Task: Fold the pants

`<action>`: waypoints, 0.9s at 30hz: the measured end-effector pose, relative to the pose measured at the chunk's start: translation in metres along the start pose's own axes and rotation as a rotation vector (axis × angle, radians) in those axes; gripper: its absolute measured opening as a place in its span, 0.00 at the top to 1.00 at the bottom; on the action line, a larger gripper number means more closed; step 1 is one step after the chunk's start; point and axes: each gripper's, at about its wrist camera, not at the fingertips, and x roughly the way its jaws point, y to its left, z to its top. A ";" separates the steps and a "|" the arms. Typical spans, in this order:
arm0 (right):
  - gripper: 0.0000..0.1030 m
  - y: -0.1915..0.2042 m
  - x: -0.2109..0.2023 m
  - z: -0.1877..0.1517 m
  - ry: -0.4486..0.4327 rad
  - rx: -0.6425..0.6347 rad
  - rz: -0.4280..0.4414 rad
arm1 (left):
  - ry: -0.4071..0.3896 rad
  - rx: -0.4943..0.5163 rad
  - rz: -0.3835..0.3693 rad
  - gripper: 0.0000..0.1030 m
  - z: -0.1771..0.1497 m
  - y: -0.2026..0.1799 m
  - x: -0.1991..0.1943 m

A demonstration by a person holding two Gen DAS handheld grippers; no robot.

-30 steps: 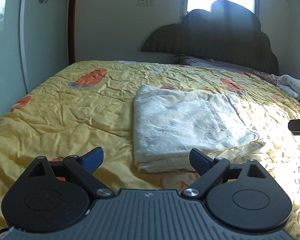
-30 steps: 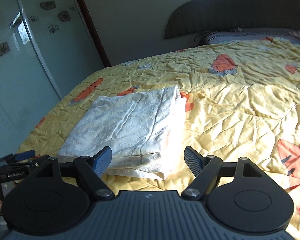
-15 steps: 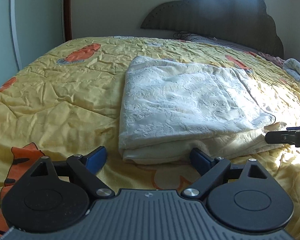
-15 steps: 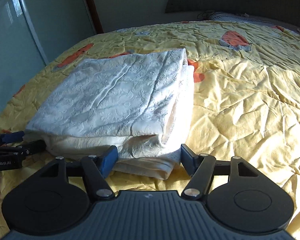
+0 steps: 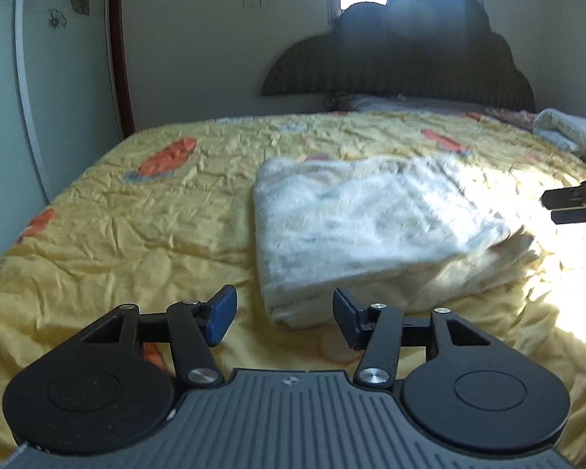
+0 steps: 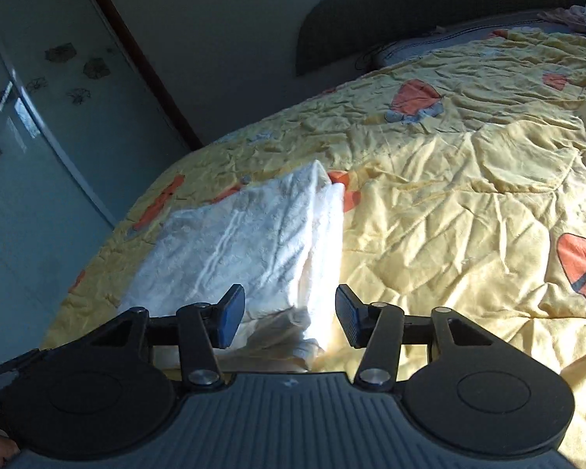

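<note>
The white folded pants (image 5: 371,226) lie on the yellow quilt (image 5: 156,226). My left gripper (image 5: 284,316) hovers at their near left corner. Its jaws are closing, and the blue pads (image 5: 222,314) stand apart from the cloth. The other gripper's black tips (image 5: 566,205) show at the right edge. In the right wrist view the pants (image 6: 254,250) run away to the left. My right gripper (image 6: 288,318) is over their near right corner, jaws closing, and the pads (image 6: 230,316) are not pressing on the fabric. The left gripper's tip (image 6: 15,359) peeks in at lower left.
A dark headboard (image 5: 402,54) and pillow (image 5: 390,101) close the far end of the bed. A bundle of light clothes (image 5: 566,129) lies at the far right. Glass wardrobe doors (image 6: 39,136) stand along the bed's left side.
Both grippers came close to the pants' near edge half a second ago and have drawn back and up since. Both pairs of jaws have narrowed. The pants' near right corner looks ruffled.
</note>
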 end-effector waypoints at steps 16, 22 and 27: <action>0.48 0.036 0.064 -0.015 0.140 -0.192 -0.030 | 0.072 0.079 -0.030 0.24 -0.001 -0.047 0.057; 0.20 0.048 -0.006 -0.042 0.028 -0.191 -0.101 | 0.000 0.012 0.011 0.09 -0.014 -0.037 -0.004; 0.19 0.053 0.018 -0.068 0.076 -0.222 -0.284 | 0.056 -0.014 0.074 0.07 -0.025 -0.049 0.009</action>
